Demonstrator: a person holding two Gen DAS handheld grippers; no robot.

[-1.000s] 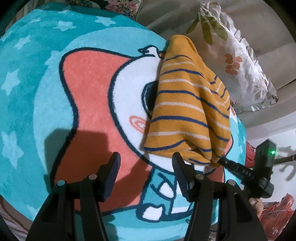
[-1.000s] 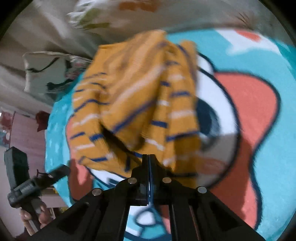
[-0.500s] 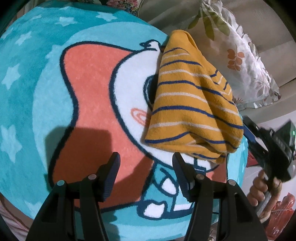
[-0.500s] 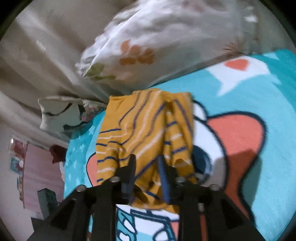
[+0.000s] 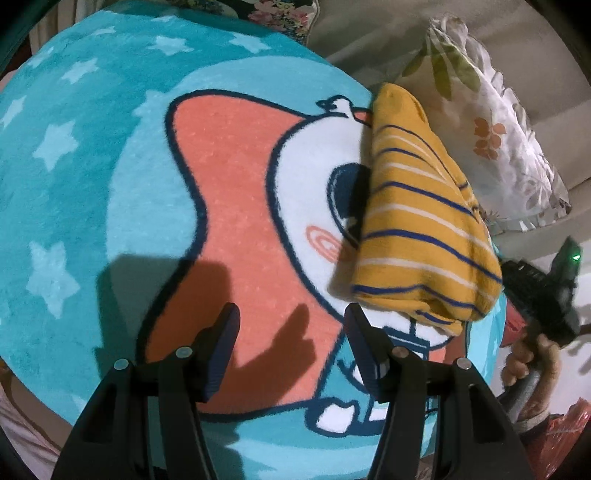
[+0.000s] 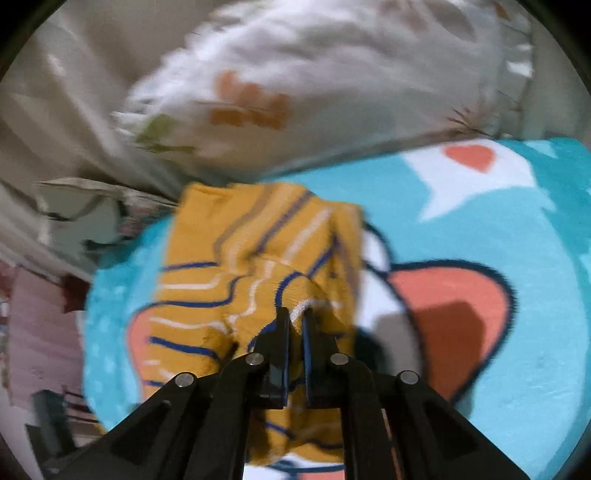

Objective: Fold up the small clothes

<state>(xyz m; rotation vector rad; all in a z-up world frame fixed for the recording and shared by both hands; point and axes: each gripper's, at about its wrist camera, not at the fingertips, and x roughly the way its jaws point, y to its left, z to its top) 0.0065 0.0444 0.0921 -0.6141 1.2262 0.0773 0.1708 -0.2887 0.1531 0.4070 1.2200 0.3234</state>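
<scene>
A small yellow garment with blue and white stripes [image 5: 413, 218] lies folded over on a teal cartoon blanket [image 5: 92, 192], at the right of the left wrist view. My left gripper [image 5: 291, 328] is open and empty, hovering over the blanket to the left of the garment's near edge. In the right wrist view my right gripper [image 6: 294, 321] has its jaws close together on a bunched fold of the garment [image 6: 229, 258]. The right gripper's body [image 5: 543, 295] shows at the right edge of the left wrist view, beside the garment's near corner.
A white floral pillow [image 5: 491, 122] lies behind the garment against a beige sofa back [image 5: 369, 29]; it also shows in the right wrist view [image 6: 314, 85]. A second patterned pillow [image 6: 81, 218] lies to the left there. The blanket's edge [image 5: 258, 450] runs near my left gripper.
My right gripper opened slightly and swung back from the garment, then closed again on a fold of it. The garment settled flatter. My left gripper stayed open in place.
</scene>
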